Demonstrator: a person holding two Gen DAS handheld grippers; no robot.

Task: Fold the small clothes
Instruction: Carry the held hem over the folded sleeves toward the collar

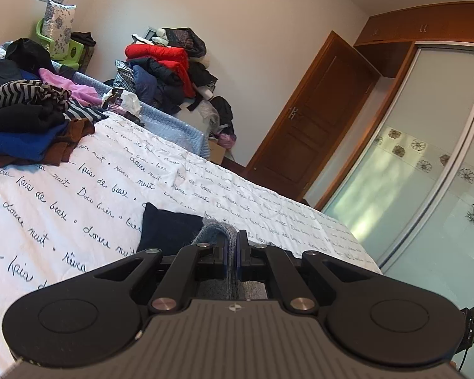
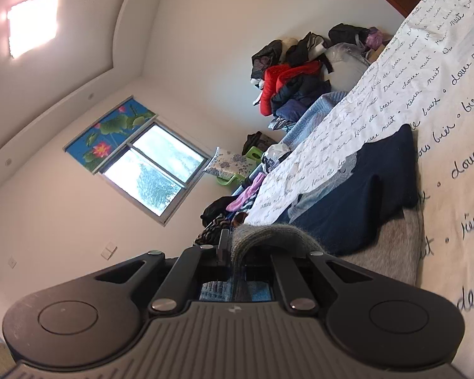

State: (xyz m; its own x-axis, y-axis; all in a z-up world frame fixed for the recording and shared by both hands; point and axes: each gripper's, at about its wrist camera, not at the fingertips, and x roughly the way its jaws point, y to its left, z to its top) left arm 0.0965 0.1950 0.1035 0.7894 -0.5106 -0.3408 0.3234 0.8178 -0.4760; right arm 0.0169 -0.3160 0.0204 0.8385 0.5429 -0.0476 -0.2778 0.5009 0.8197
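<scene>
A small grey and navy knit garment [image 2: 357,208] lies on the bed's white sheet with black script [image 1: 79,195]. In the left wrist view its navy part [image 1: 167,230] lies just ahead of my left gripper [image 1: 236,252], which is shut on a grey knit edge [image 1: 218,233] of the garment. My right gripper [image 2: 233,252] is shut on another grey knit edge [image 2: 278,233], which drapes over its right finger. The garment's grey underlayer [image 2: 395,252] spreads flat to the right.
A pile of folded and loose clothes [image 1: 31,120] sits at the bed's far left. Another heap with a red jacket [image 1: 164,60] stands by the wall. A wooden door [image 1: 316,117] and glass sliding wardrobe [image 1: 410,189] are to the right. A window [image 2: 154,170] is beyond the bed.
</scene>
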